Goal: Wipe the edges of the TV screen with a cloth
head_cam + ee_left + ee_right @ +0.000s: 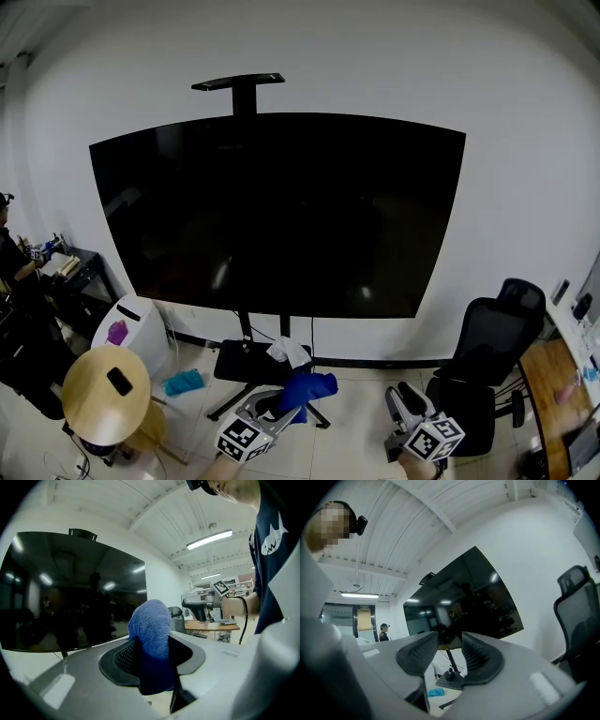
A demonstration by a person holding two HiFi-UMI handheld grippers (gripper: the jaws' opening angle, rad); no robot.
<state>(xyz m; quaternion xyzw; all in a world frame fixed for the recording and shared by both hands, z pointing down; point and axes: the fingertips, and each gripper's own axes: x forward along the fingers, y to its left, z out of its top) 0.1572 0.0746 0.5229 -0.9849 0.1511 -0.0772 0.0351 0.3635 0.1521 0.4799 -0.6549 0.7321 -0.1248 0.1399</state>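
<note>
A large black TV screen [281,216] stands on a black floor stand [246,361] against the white wall. In the head view my left gripper [281,403] is low, in front of the stand's base, shut on a blue cloth [307,388]. The left gripper view shows the cloth [151,630] bulging up between the jaws, with the TV screen [70,592] off to the left and some way ahead. My right gripper [405,401] hangs low to the right, open, with nothing between its fingers; in its own view the TV screen [464,604] lies beyond the right gripper [450,652].
A black office chair [487,361] stands right of the stand. A round wooden table [105,394] with a phone, a white bin [136,328] and a teal cloth [184,382] are at lower left. A white rag [286,352] lies on the stand's base. A person [14,281] stands far left.
</note>
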